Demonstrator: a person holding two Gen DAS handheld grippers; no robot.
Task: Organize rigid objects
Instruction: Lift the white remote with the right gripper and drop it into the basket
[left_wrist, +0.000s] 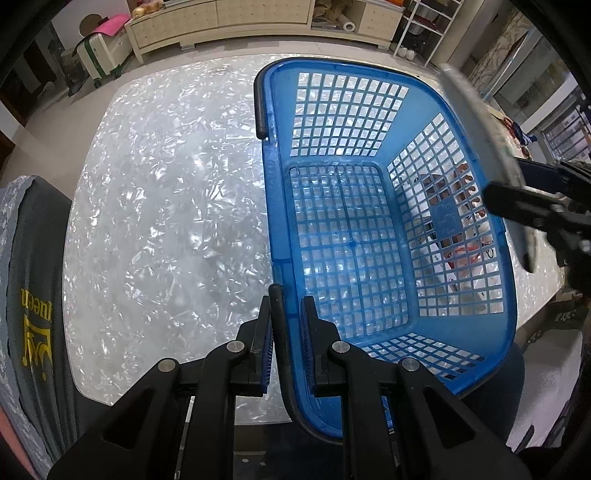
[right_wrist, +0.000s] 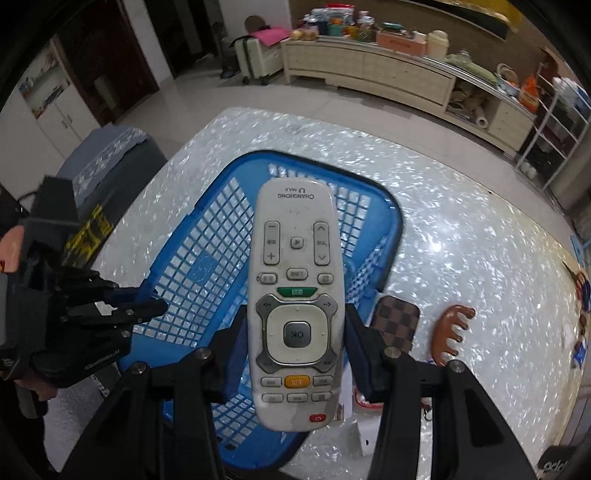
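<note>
A blue lattice basket stands empty on the pearly white table. My left gripper is shut on the basket's near, black-edged rim. In the right wrist view that gripper shows at the left, clamped on the basket. A white remote control with grey buttons hangs above the basket, buttons facing the camera. My right gripper is shut on its two long sides. From the left wrist view the remote appears edge-on over the basket's right wall, with the right gripper behind it.
On the table right of the basket lie a brown checkered case, a brown claw-shaped comb and a white item. A dark chair with a grey cover stands at the table's left edge. A long cabinet lines the far wall.
</note>
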